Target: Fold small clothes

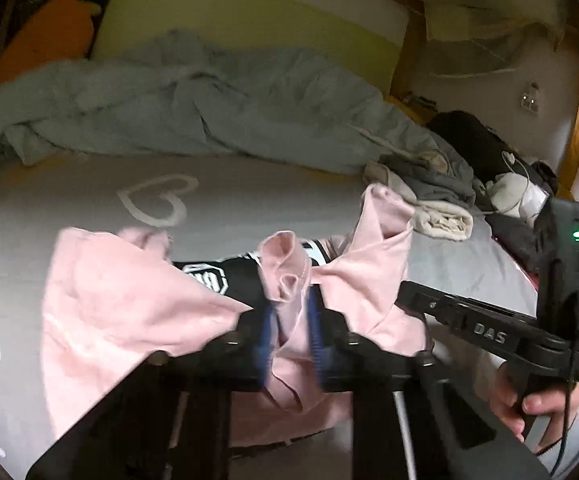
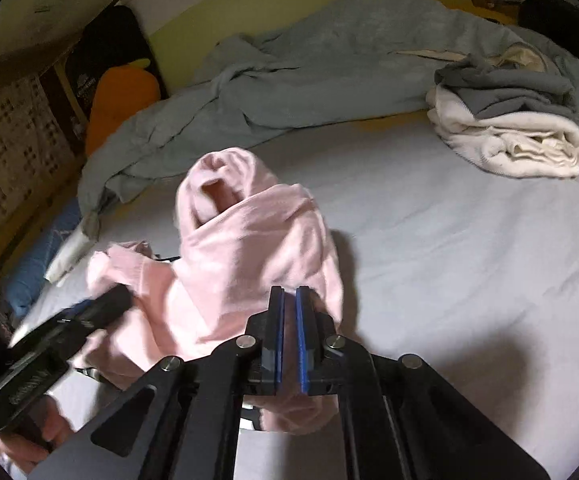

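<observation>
A pink garment [image 1: 129,296] lies bunched on the grey bed sheet [image 1: 249,200], lifted in folds at its middle. A black piece with white print [image 1: 205,280] shows beneath it. My left gripper [image 1: 291,304] is shut on a bunched fold of the pink cloth, which fills the gap between its blue pads [image 1: 267,336]. In the right wrist view, my right gripper [image 2: 289,300] is shut on another edge of the pink garment [image 2: 241,248], with cloth pinched between the nearly touching pads. The left gripper [image 2: 117,298] enters from the left there. The right gripper [image 1: 405,288] reaches in from the right in the left wrist view.
A crumpled grey-blue blanket [image 2: 309,68] lies across the back of the bed. A pile of white and grey clothes [image 2: 509,132] sits at the back right. An orange plush [image 2: 121,96] leans at the left. A black bag and cables [image 1: 485,148] sit by the wall. A hand [image 1: 529,404] holds the right gripper's handle.
</observation>
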Demonstrator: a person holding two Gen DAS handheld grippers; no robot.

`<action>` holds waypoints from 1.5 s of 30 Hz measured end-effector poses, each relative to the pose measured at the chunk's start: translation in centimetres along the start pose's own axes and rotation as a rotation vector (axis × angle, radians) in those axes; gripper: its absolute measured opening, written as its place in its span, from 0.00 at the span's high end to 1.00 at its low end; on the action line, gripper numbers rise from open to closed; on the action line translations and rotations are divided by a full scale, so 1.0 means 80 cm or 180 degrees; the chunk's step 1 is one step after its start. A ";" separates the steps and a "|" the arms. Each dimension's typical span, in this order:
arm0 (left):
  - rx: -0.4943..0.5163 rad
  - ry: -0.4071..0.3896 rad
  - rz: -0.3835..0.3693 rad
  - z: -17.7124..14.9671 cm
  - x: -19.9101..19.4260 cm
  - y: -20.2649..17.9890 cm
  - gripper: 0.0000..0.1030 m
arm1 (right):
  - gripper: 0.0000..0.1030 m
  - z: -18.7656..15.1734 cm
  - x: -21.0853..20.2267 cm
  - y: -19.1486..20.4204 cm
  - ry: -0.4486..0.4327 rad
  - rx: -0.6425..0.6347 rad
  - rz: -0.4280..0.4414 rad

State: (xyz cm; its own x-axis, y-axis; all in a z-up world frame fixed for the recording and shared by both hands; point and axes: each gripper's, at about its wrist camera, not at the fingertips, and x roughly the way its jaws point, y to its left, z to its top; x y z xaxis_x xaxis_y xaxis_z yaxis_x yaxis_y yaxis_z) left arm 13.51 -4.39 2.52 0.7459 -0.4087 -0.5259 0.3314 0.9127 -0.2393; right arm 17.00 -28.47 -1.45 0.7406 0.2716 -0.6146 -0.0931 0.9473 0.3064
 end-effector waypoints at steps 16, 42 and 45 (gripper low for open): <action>-0.0334 0.0173 0.0254 -0.028 0.005 0.051 0.84 | 0.95 0.069 0.029 0.035 0.0194 -0.0289 0.0301; -0.0418 0.0234 0.0306 -0.040 0.005 0.052 0.80 | 0.98 -0.031 0.001 -0.001 0.0600 0.0000 0.0374; -0.0411 0.0230 0.0317 -0.040 0.005 0.052 0.78 | 0.98 -0.036 -0.008 0.001 0.0603 -0.0089 0.0319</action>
State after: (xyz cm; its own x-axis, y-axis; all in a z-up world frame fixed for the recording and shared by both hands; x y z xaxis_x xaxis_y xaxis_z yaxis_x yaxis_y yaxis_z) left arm 13.38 -0.77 -1.28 0.7263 -0.3199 -0.6084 0.1775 0.9424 -0.2836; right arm 14.62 -28.04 -3.13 0.5885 0.3893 -0.7086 -0.1805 0.9176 0.3542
